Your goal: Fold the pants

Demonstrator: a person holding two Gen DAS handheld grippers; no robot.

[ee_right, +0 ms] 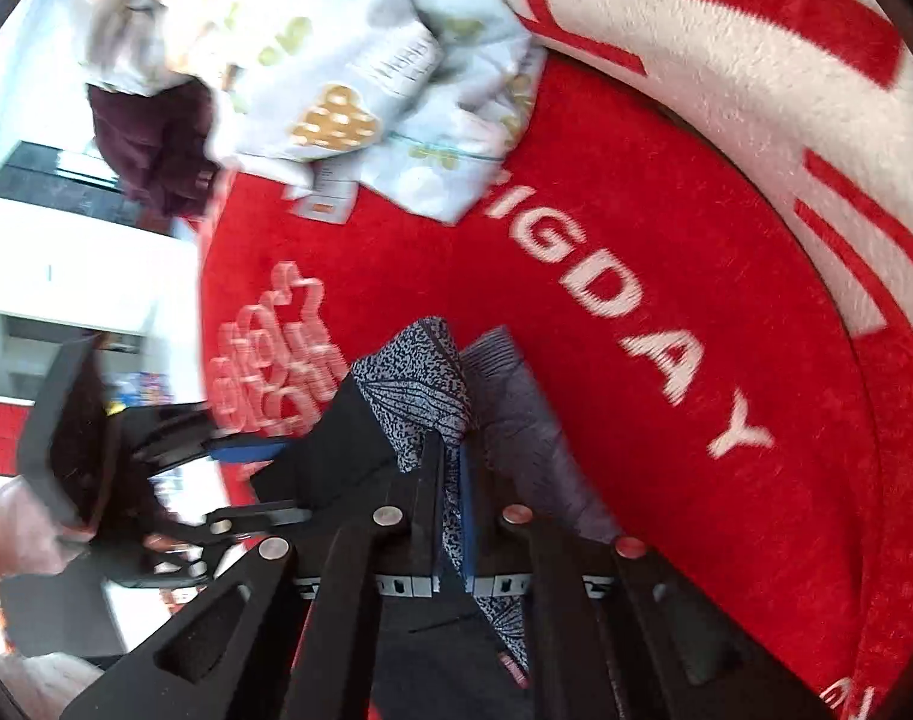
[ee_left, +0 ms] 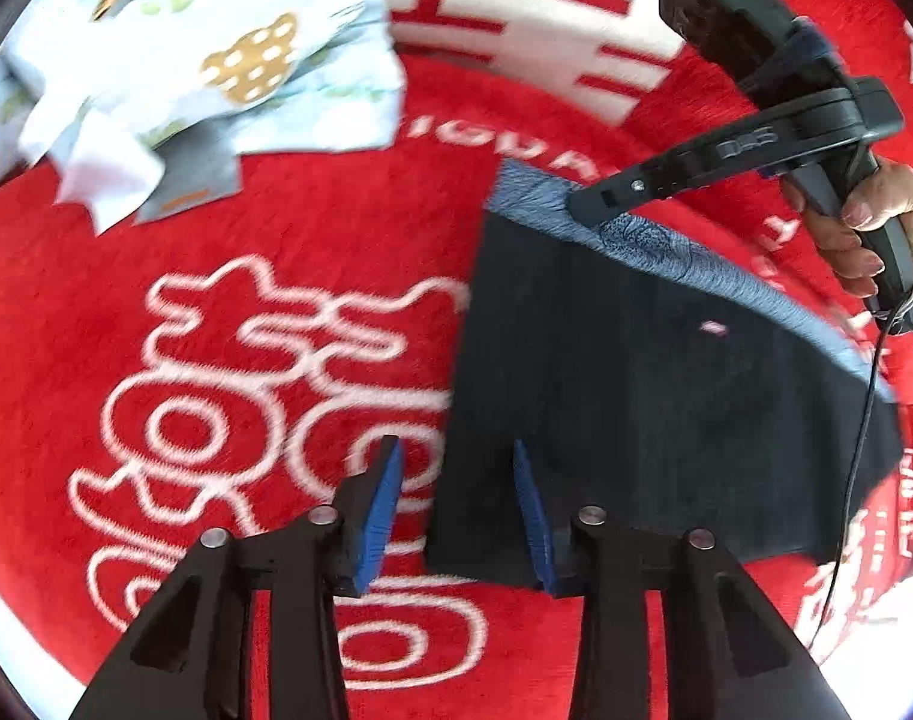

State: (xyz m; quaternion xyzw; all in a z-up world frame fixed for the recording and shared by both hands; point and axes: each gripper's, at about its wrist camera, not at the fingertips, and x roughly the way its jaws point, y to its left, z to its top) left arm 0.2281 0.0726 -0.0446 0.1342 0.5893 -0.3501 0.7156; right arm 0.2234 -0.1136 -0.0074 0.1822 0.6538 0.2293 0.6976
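Dark pants (ee_left: 636, 396) lie folded on a red blanket (ee_left: 276, 228) with white lettering; patterned blue-grey waistband (ee_left: 654, 243) along the far edge. Left hand-held gripper (ee_left: 456, 501): blue pads apart, holding nothing, poised over the near left edge of the pants. Right hand-held gripper (ee_right: 450, 462): fingers together, clamped on the waistband fabric, which bunches up between them. The person's right hand (ee_left: 876, 222) grips its handle. Pile of pale printed clothes (ee_left: 216, 54) lies well apart at the far side of the blanket. Frames motion-blurred.
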